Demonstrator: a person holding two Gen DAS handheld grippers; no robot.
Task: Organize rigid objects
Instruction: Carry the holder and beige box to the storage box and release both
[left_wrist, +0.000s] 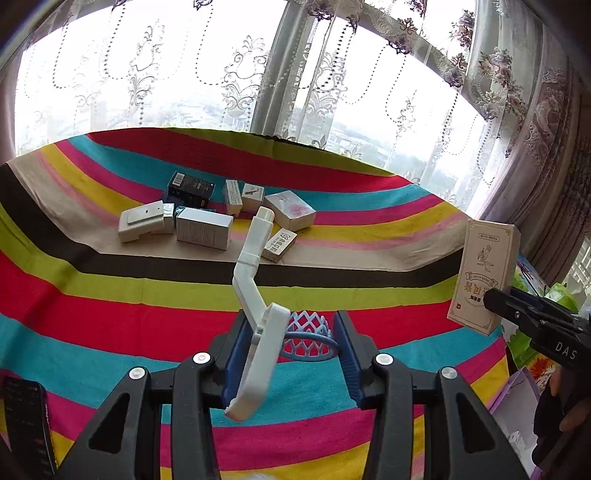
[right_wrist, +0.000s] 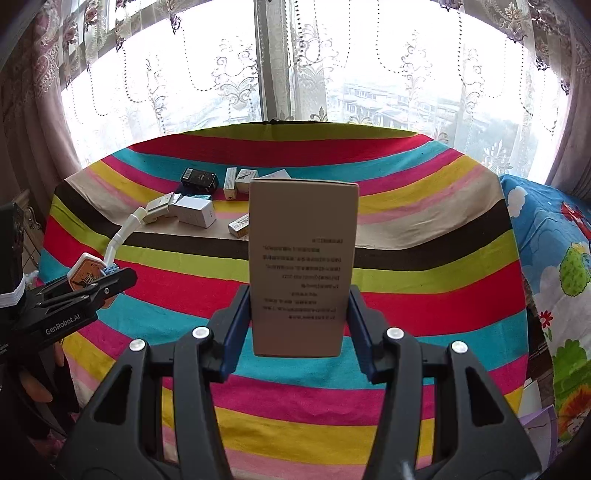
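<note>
Left gripper (left_wrist: 291, 354): jaws standing partly apart and clamping a toy basketball hoop (left_wrist: 258, 332), a white hinged arm and backboard with a blue ring and lattice net (left_wrist: 310, 334); the backboard is sitting against the left blue pad, the ring is reaching toward the right pad, and the white arm is angling up and away over the cloth. In the right wrist view the same toy is showing an orange printed face on its backboard (right_wrist: 86, 277). Right gripper (right_wrist: 299, 325): jaws standing partly apart and pressing on both long edges of a tan cardboard box (right_wrist: 303, 266), which is standing upright between the blue pads, its plain back with lines of small print facing the camera; its front, seen from the left wrist view (left_wrist: 484, 273), is carrying a line drawing and a banner. Both items are being held in the air above a striped cloth (left_wrist: 129, 314). A cluster of small boxes (left_wrist: 207, 214) is lying on the beige stripe toward the far side, near the window.
</note>
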